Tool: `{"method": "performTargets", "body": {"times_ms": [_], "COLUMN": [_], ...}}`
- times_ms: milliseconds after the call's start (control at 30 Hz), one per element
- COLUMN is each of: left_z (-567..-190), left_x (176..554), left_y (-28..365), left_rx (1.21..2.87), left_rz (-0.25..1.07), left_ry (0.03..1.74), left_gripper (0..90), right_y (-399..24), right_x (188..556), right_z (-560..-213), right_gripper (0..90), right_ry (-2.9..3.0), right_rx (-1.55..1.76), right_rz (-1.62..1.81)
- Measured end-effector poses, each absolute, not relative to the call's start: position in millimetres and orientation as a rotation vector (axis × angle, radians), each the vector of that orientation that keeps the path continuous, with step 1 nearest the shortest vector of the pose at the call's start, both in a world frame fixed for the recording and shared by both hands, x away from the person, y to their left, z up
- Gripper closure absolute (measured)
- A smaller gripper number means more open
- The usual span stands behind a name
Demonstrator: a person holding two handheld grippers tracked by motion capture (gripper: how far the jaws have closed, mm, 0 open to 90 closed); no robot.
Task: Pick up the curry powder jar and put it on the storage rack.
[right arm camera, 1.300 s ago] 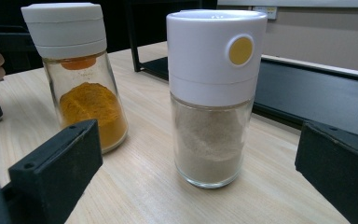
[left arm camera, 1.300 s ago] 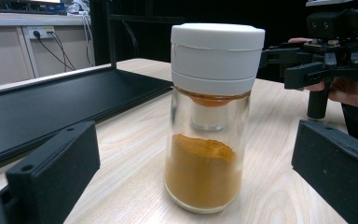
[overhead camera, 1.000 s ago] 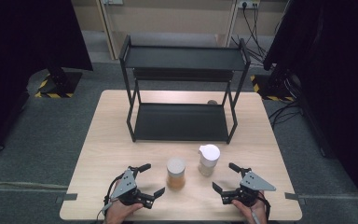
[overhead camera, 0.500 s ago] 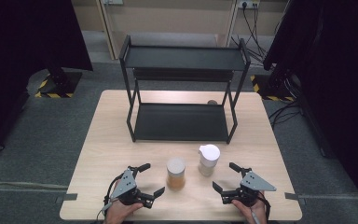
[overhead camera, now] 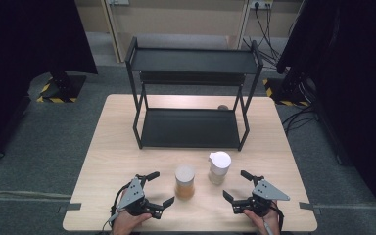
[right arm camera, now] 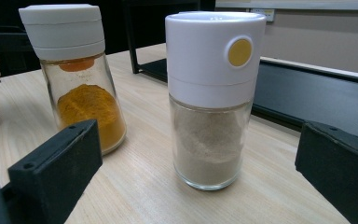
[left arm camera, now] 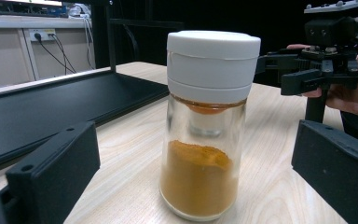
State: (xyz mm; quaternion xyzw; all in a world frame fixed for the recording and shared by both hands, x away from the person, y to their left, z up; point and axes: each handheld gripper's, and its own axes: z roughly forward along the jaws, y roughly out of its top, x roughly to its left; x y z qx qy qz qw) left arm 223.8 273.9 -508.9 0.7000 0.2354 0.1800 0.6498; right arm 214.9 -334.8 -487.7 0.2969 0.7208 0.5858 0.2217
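Wooden table (overhead camera: 112,147), both tongs (overhead camera: 149,188) (overhead camera: 239,185) open, pale jar (overhead camera: 219,167) perhaps hidden behind orange jar (left arm camera: 205,135)

Pale wood-grain table (overhead camera: 112,142) with a smooth, faintly satin top, and on it the black shelf rack (overhead camera: 191,128) — metal by the look of it, a matt powdery finish on trays and posts. Both jars are clear glossy glass under smooth white plastic caps: the orange spice jar (left arm camera: 204,126) holds a fine, dull orange powder, the pale spice jar (right arm camera: 212,98) a grainy beige one, its cap bearing a flat yellow button. The left gripper (overhead camera: 152,190) and right gripper (overhead camera: 237,186) show matt black plastic jaws — slightly textured — under flat grey plates.
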Motion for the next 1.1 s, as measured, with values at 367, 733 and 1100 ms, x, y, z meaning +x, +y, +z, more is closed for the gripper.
{"method": "performTargets", "body": {"times_ms": [367,733,1100], "left_z": [-504.0,-499.7,-496.2], "left_x": [230.5,240.4,249.8], "left_y": [264.2,250.3,236.7], "left_rx": [1.596,1.632,1.658], "left_rz": [0.381,0.364,0.341], "left_ry": [0.531,0.517,0.511], "left_gripper": [0.4,0.5,6.0], "right_y": [-335.0,-335.5,-335.7], "right_x": [215.3,215.6,215.9], "right_z": [-488.1,-488.6,-489.1], "right_gripper": [0.7,0.7,0.7], "right_ry": [1.989,1.989,1.990], "right_rx": [0.824,0.819,0.808], "right_rz": [1.625,1.633,1.639]}}
